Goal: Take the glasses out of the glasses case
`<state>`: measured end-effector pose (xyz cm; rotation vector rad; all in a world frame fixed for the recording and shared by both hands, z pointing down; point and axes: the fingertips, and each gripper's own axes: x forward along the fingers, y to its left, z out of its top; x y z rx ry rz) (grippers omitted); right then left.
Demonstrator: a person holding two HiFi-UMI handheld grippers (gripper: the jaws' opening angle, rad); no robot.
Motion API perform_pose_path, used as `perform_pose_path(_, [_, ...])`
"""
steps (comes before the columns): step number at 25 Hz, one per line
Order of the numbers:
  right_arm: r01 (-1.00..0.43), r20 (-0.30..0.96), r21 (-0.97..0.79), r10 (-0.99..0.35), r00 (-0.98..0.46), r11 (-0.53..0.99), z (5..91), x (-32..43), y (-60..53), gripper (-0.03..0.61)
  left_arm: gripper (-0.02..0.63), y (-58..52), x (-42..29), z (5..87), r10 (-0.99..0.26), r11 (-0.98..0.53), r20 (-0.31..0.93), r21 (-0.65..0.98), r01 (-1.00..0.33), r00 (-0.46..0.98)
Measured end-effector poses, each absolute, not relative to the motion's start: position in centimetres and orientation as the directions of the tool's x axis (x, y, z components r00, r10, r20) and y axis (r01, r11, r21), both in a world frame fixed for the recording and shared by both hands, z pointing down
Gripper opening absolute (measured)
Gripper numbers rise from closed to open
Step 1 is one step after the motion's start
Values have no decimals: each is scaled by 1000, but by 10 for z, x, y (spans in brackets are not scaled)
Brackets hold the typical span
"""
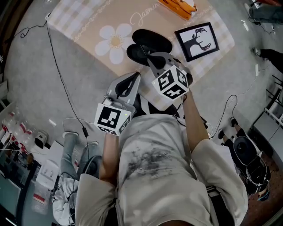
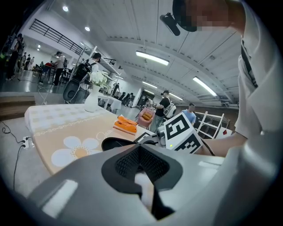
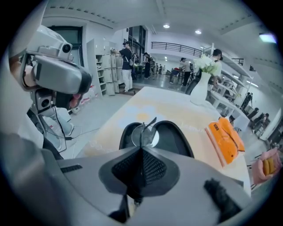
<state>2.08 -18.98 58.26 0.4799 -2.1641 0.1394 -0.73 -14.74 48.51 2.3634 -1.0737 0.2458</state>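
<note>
A black glasses case (image 1: 152, 39) lies open on the beige checked tablecloth (image 1: 88, 22). My right gripper (image 1: 148, 56) hovers at the case's near edge, shut on the glasses. In the right gripper view the glasses (image 3: 142, 136) show one round lens and a thin temple sticking up just past the jaws (image 3: 141, 148), with the open case (image 3: 174, 137) behind them. My left gripper (image 1: 135, 76) is held off the table's near edge, left of the right one. Its jaws (image 2: 140, 148) are shut with nothing between them, and the case (image 2: 117, 142) lies beyond.
An orange packet (image 1: 179, 6) lies at the table's far side and a framed black-and-white picture (image 1: 197, 40) to the right of the case. A white vase with flowers (image 3: 201, 90) stands further off. A cable (image 1: 57, 75) runs over the floor on the left.
</note>
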Motion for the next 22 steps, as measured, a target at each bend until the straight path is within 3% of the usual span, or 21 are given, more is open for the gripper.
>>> perform_pose_path(11, [-535, 677, 72, -436, -593, 841, 509, 32, -199, 21, 5, -159, -15, 452, -669, -578, 304, 360, -732, 678])
perform_pose_path(22, [-650, 446, 19, -588, -675, 760, 414, 47, -188, 21, 5, -167, -31, 405, -692, -619, 233, 294, -728, 683])
